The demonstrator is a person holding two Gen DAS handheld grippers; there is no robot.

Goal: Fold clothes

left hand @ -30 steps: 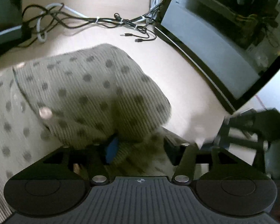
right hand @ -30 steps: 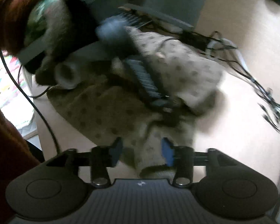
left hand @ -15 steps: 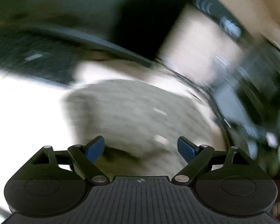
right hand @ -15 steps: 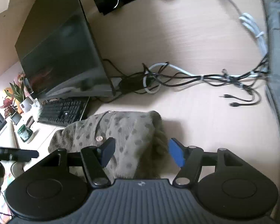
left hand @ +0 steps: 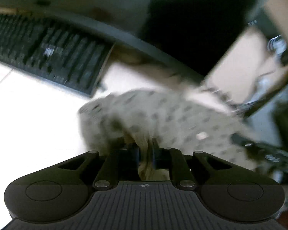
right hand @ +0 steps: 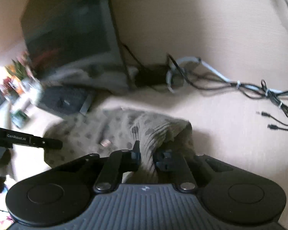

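Newly pinched garment [right hand: 144, 132], seemingly between grippers

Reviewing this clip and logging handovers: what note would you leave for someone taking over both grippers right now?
Left gripper: shut on a bunch of the spotted garment.
Right gripper: shut on a fold of the same garment.
The garment lies bunched on the desk, between the keyboard and the cables.
Done: both grips are set. Frames are blurred, so fold progress is unclear.
Left: spread it flat, fold it, keep it off the cables.
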